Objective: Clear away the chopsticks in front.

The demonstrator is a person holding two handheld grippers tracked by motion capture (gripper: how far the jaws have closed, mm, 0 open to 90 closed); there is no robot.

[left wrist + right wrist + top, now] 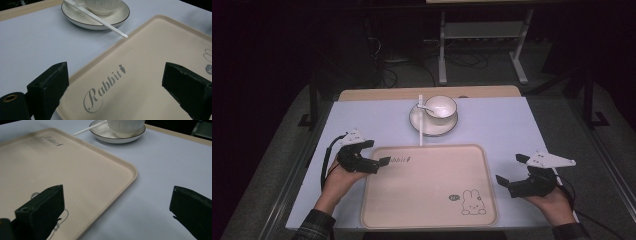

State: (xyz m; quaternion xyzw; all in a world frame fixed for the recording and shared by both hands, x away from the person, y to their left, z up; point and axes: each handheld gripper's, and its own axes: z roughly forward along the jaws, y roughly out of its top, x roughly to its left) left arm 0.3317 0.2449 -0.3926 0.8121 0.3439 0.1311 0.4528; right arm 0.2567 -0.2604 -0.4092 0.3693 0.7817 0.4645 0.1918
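Observation:
A beige tray (427, 185) printed with "Rabbit" and a bunny drawing lies at the table's near middle. Behind it a white cup (441, 106) stands on a saucer (422, 128), with a spoon (424, 107) in the cup. A white straw (420, 122) runs from the saucer to the tray's far edge. My left gripper (374, 152) is open over the tray's far left corner (150, 62), its jaws straddling the rim, nothing between them. My right gripper (510, 169) is open beside the tray's right edge (62, 170), holding nothing.
The pale lavender table top (512, 125) has a wooden strip (362, 94) along its far edge. Beyond it stand a white metal frame (482, 45) and cables on a dark floor. In the gripper views, the saucer (75, 15) (105, 133) and straw (100, 22) (86, 129) lie ahead.

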